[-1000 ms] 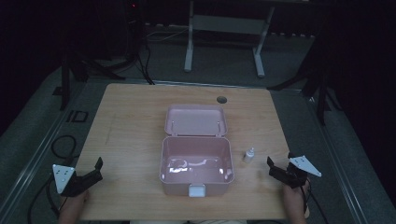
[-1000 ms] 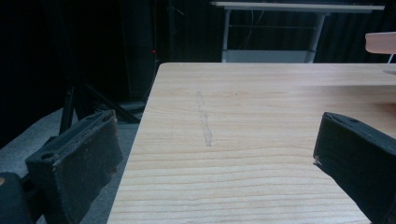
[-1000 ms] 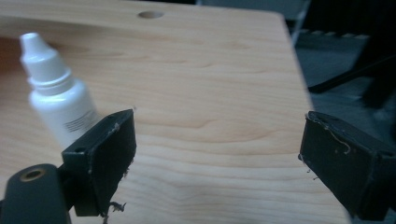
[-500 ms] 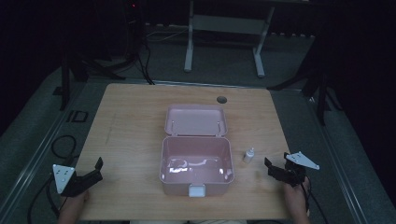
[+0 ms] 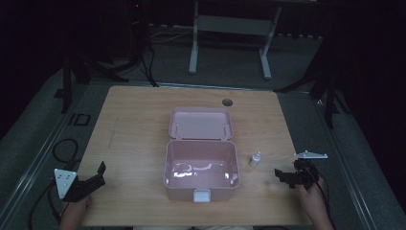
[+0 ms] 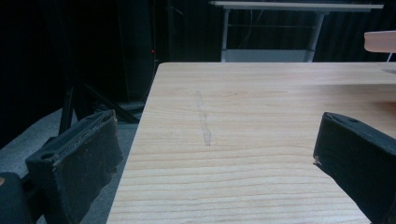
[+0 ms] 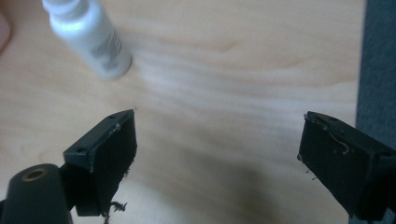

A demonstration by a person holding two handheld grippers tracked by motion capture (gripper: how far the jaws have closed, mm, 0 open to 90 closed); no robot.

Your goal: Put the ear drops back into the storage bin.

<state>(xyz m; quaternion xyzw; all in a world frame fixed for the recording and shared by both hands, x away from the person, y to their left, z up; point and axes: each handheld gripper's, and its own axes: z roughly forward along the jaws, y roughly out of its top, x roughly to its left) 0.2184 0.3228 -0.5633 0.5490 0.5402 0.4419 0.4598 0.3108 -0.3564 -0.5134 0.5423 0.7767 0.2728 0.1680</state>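
A pink box (image 5: 201, 167) stands open in the middle of the wooden table (image 5: 139, 124), its lid (image 5: 201, 123) laid back flat behind it. Something pale lies inside on its floor. A small white bottle (image 5: 255, 159) stands just right of the box; in the right gripper view the bottle (image 7: 88, 37) sits ahead and to the left of the jaws. My right gripper (image 5: 282, 176) is open, a short way right of the bottle, low over the table. My left gripper (image 5: 98, 173) is open at the table's near left corner with nothing between its jaws.
A round cable hole (image 5: 227, 102) sits near the table's far edge. A desk frame (image 5: 230, 28) stands on the dark floor beyond. Cables (image 5: 62, 148) lie on the floor at the left. The table's left edge (image 6: 135, 140) runs between the left gripper's jaws.
My right gripper has moved left toward the white bottle and tipped downward. The left gripper has stayed still.
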